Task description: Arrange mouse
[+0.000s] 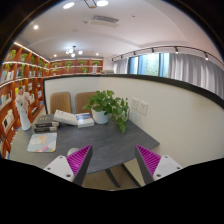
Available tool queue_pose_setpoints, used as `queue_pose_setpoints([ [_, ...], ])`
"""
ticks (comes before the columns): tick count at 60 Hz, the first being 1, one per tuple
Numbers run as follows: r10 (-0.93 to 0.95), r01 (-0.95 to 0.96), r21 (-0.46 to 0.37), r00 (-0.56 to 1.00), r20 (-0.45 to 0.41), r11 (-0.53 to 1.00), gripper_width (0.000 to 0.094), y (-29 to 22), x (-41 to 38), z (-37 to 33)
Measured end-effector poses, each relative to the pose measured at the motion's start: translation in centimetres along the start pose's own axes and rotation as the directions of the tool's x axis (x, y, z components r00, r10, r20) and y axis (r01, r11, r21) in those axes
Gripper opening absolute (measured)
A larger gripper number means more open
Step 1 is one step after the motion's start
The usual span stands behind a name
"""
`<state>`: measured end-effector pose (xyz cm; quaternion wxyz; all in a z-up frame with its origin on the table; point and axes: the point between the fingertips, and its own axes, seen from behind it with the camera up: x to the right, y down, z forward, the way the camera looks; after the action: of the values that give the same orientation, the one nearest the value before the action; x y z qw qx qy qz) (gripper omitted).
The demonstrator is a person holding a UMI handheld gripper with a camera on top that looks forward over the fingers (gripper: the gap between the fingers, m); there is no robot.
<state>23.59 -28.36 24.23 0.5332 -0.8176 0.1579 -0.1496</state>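
Note:
I see no mouse in the gripper view. My gripper (112,162) is open and empty, its two magenta pads (80,160) wide apart, held high above the near edge of a grey table (100,143). Nothing stands between the fingers. The table lies just ahead and below them.
On the table's far side stand a potted green plant (108,106), an open book (72,118), a dark stack of items (45,125) and papers (42,142). Two tan chairs (62,101) stand behind. Bookshelves (25,85) line the left wall; a white partition (170,115) is at the right.

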Motion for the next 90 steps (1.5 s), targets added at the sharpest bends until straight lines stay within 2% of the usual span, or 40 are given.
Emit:
queue_pose_setpoints([
  [6,-0.027,0.031,-0.056,0.998,0.063,0.998,0.0861,4.1,-2.1,0.4],
  [7,-0.035,0.040,-0.065,0.997,0.073,0.997,0.0861,2.8,-1.8,0.1],
  [9,-0.038,0.045,-0.076,0.994,0.098,0.996,0.0861,6.5,-3.8,1.4],
  [13,-0.045,0.062,-0.104,0.988,0.151,0.993,0.0861,9.1,-5.9,2.6],
  [29,-0.050,0.125,-0.212,0.944,0.325,0.969,0.0858,15.8,-14.8,8.1],
  [43,-0.045,0.170,-0.281,0.914,0.402,0.945,0.0858,18.1,-20.4,14.4],
  [58,-0.045,0.206,-0.315,0.891,0.451,0.927,0.0842,17.0,-23.9,19.3],
  [69,-0.032,0.227,-0.330,0.863,0.504,0.916,0.0768,15.9,-26.7,21.2],
  [73,-0.039,0.238,-0.332,0.860,0.510,0.913,0.0673,15.8,-27.3,21.9],
  [77,-0.067,0.259,-0.326,0.864,0.499,0.909,0.0536,15.6,-27.3,22.7],
  [84,-0.068,0.256,-0.333,0.872,0.486,0.908,0.0515,15.4,-27.6,23.2],
  [90,-0.099,0.269,-0.307,0.875,0.473,0.913,0.0480,15.2,-27.8,23.7],
])
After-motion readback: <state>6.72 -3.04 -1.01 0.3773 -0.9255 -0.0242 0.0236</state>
